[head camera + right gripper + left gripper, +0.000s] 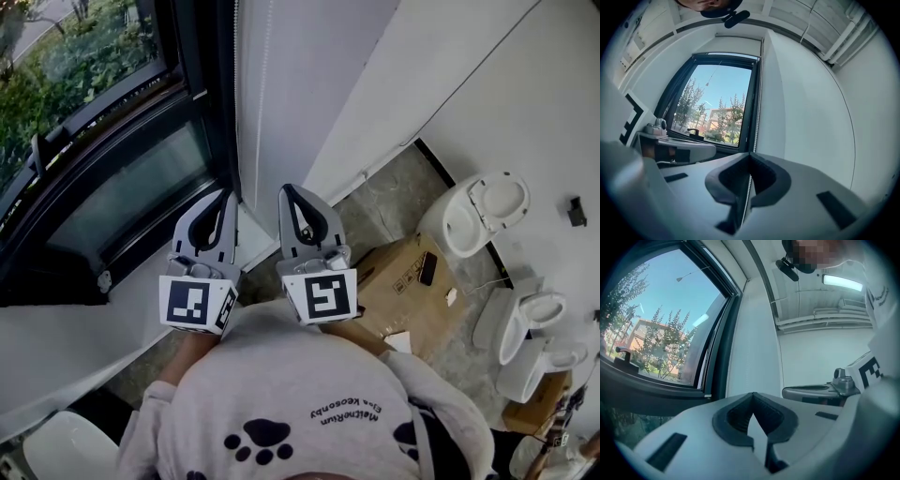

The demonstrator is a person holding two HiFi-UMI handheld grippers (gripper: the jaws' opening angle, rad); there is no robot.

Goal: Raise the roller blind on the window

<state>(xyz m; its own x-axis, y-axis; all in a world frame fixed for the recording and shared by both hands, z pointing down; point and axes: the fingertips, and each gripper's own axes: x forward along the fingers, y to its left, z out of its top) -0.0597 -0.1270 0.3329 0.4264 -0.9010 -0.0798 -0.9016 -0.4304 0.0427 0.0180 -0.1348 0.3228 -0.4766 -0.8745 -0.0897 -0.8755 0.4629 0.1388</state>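
- Clamped shut on the blind's bead chain (756, 119): right tool (750, 155), with the chain rising to 12 o'clock along the right edge of the window (717, 103).
- Pressed together on nothing, just beside it at 9 o'clock: left tool (753, 394).
- Levelled side by side at the window; toilets (473, 216) on the floor (375, 208) at 3 o'clock.

Head cam down; gripper cams level — share window (661, 319) (717, 103).
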